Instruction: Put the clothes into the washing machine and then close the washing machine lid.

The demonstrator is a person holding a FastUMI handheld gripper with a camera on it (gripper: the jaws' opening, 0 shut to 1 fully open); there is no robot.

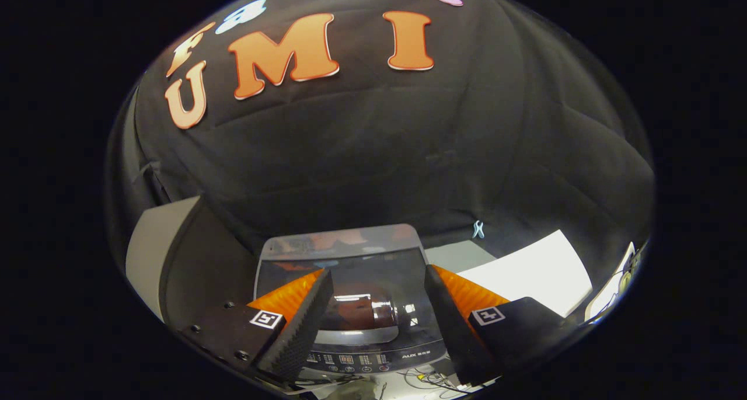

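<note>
The washing machine (350,353) stands below me, beneath and between my fingers, its control panel (356,359) on the side nearest me. Its dark glass lid (344,260) lies flat over the tub and mirrors the wall. A reddish-brown shape (365,312) shows in the glass; I cannot tell whether it is clothing inside or a reflection. My gripper (378,271) hovers above the lid, open, fingers wide apart with nothing between them.
A white sheet (543,271) lies to the right of the machine, with a grey surface (461,254) behind it. A small clip (478,229) hangs on the black wall cloth. A grey panel (157,242) stands at the left. Cables (420,379) lie near the control panel.
</note>
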